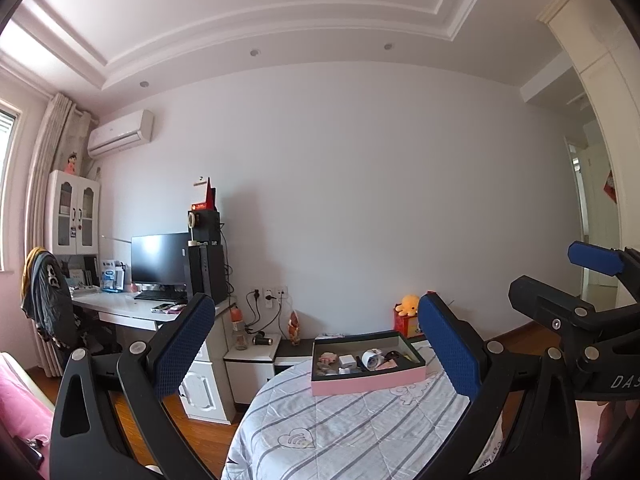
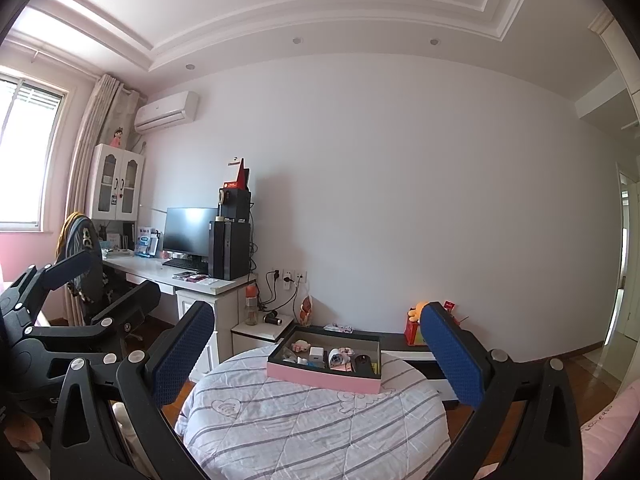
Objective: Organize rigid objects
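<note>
The tray (image 1: 368, 378) you are sorting into sits on the far part of the striped quilt (image 1: 340, 420), a shallow pink-sided box with a dark lining and dividers. Inside it you can make out a white plug block (image 2: 316, 354), a white rounded gadget with a dark face (image 2: 335, 358), a pink figure-like piece (image 2: 300, 347) at the left and a dark oval thing (image 2: 362, 360) toward the right; the rest is too small to name. No loose hard item shows on the quilt around the tray, so the small things already lie in the compartments. That fits two readings: either the sorting is done and you have drawn back, or the pieces inside are waiting to be taken out or rearranged; the pictures do not settle which. Both tools are held up and well apart from the tray, pointing across the room. Your left tool (image 1: 316, 348) has its blue pads spread wide with nothing between them, and your right tool (image 2: 320, 354) stands the same, spread and holding nothing. Any further move would call for lowering a tool to the tray and lining the pads up over one small piece, taking care with the tight dividers. Beyond the bed, a low shelf (image 2: 260, 328) and a table (image 2: 160, 274) carrying a monitor (image 2: 190, 232) stand against the wall.
</note>
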